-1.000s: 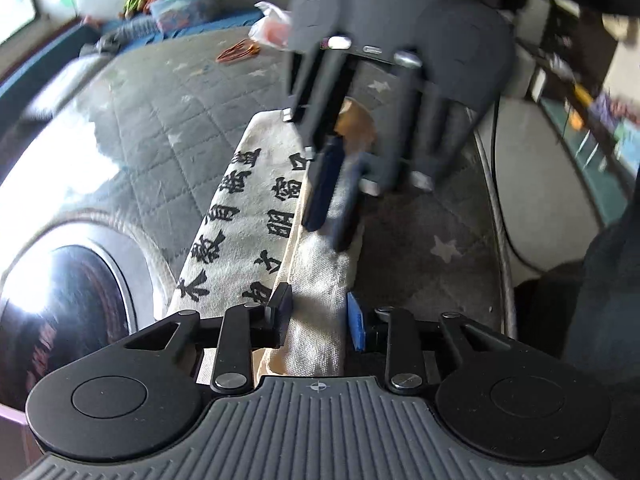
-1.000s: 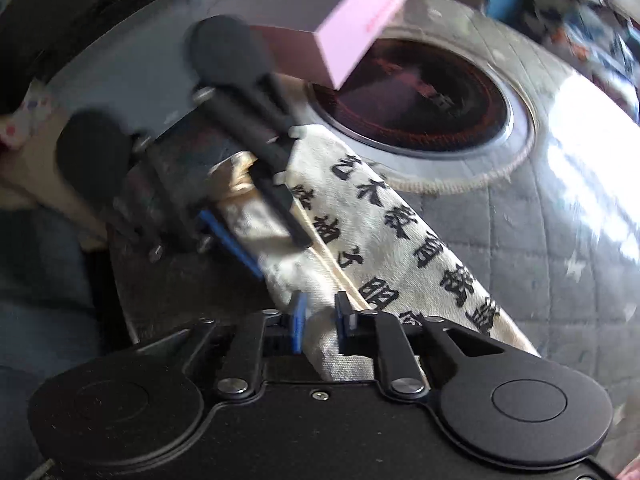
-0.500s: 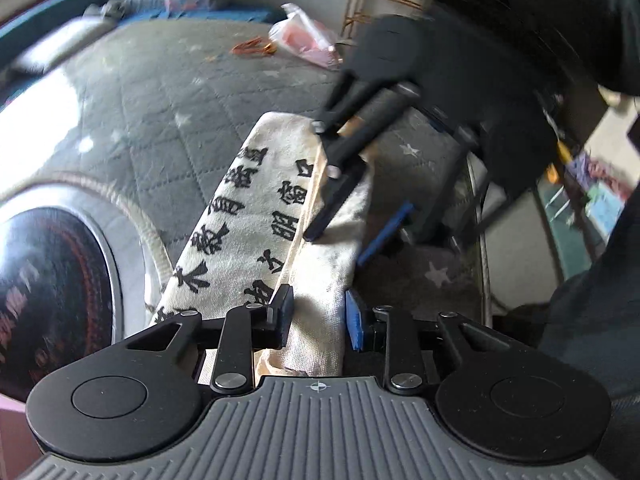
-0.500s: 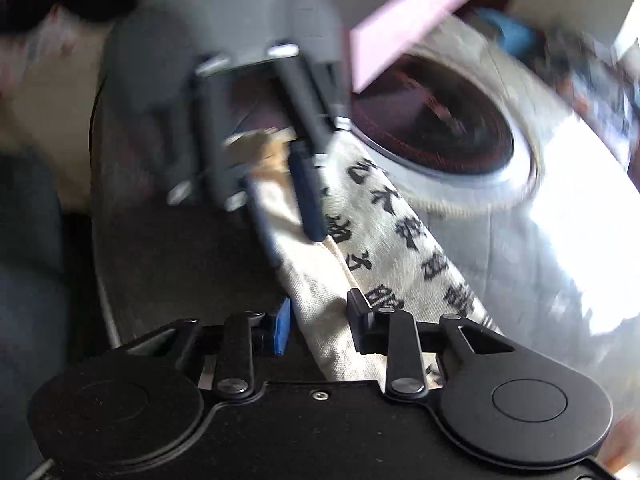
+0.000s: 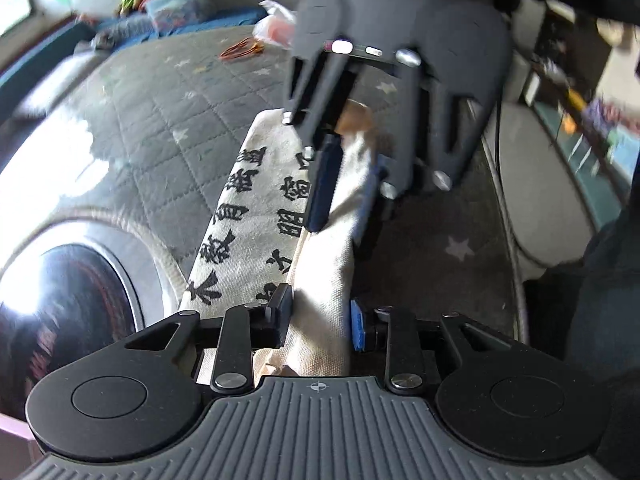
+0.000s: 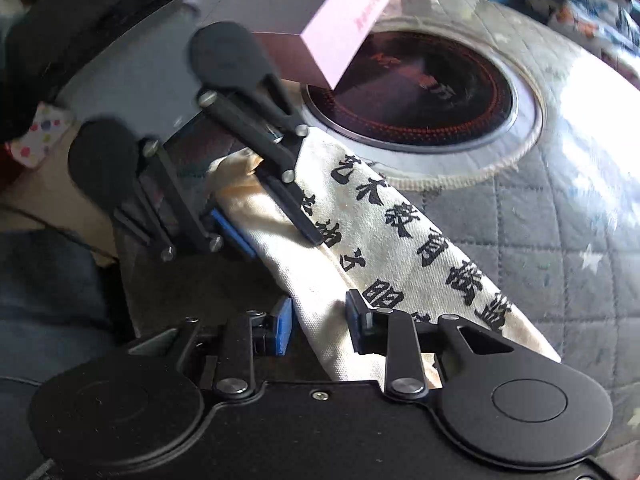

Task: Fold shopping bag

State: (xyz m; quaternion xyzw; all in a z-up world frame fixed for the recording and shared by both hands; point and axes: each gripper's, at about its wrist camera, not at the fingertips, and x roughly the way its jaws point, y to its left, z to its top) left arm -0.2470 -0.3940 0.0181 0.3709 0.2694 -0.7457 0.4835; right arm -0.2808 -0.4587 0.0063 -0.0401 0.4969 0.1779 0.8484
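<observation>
While the cream canvas shopping bag [image 5: 256,216] lies as a long narrow strip on the grey quilted cover [image 5: 152,128], both tools grip the plain fold along its near edge. In the left wrist view the left tool [image 5: 320,314] has its black pad on one side of the fold and its blue pad on the other, and the cloth fills the gap between them, so it is clamped on the bag. Further along the strip the right tool [image 5: 340,196] comes down from above, its fingers closed on the same fold, partly blurred.

From the right wrist view the right tool [image 6: 318,316] shows the pale cloth pinched between its blue pads, and the left tool [image 6: 272,224] holds the far end of the fold. Two rows of black printed characters [image 6: 404,236] run along the upper face of the bag, beside the gripped fold. A tan handle strap [image 5: 354,116] shows at the bag's end under the right tool.

Just beside the bag sits a round dark glass hob [image 6: 424,92] set in a pale ring, with a pink box [image 6: 352,12] over its edge. A person's dark sleeve [image 5: 608,280] is at the right of the left view
</observation>
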